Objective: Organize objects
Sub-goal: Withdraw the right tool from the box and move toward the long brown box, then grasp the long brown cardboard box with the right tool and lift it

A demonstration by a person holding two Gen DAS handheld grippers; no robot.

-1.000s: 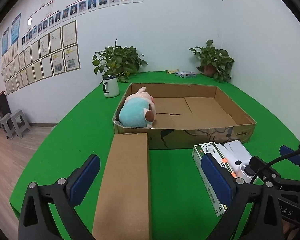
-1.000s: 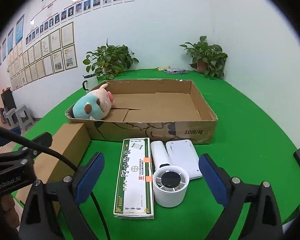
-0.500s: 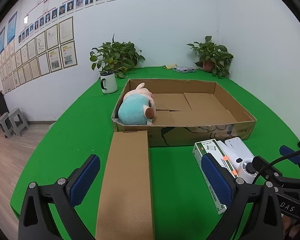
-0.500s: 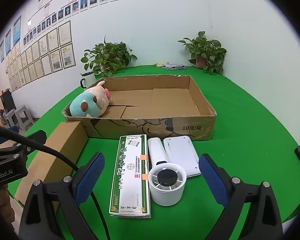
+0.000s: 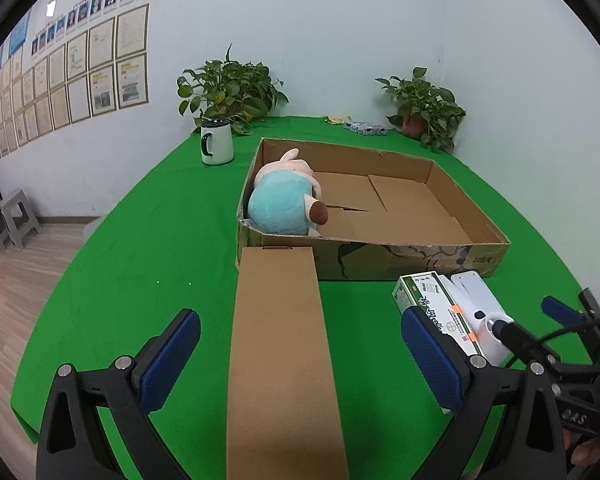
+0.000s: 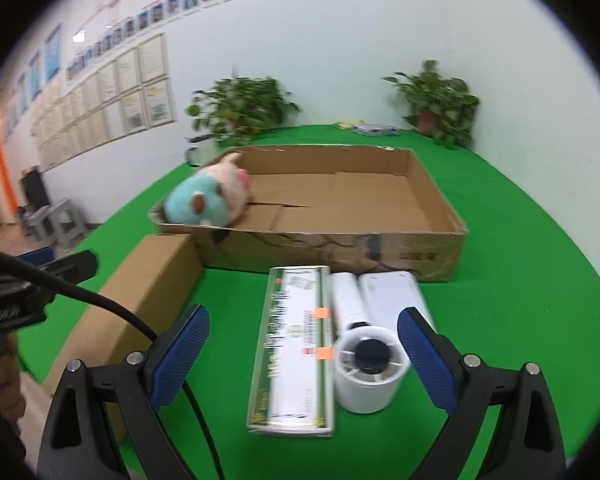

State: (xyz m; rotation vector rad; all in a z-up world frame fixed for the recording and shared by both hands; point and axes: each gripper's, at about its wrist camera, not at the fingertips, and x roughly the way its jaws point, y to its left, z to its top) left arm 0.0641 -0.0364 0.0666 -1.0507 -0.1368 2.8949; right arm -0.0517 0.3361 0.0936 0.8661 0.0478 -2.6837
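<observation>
A shallow open cardboard tray (image 5: 380,256) (image 6: 340,248) holds a teal and pink plush pig (image 5: 288,196) (image 6: 208,200) in its near left corner. A long brown carton (image 5: 280,344) (image 6: 140,296) lies in front of the tray; my left gripper (image 5: 300,360) is open and straddles it. My right gripper (image 6: 304,348) is open above a green and white box (image 6: 296,344) (image 5: 436,304), a white hand fan (image 6: 364,360) and a white flat device (image 6: 392,292).
A white mug (image 5: 217,142) and a potted plant (image 5: 232,92) stand at the back left, another plant (image 5: 424,108) at the back right. Small packets (image 5: 364,128) lie by the far wall. The green table edge (image 5: 60,280) drops off at left; grey stools (image 5: 8,220) stand on the floor.
Both grippers have moved forward and lower toward the objects. The right wrist view is now blurred by motion. Jaws stay open and nothing was gripped.
</observation>
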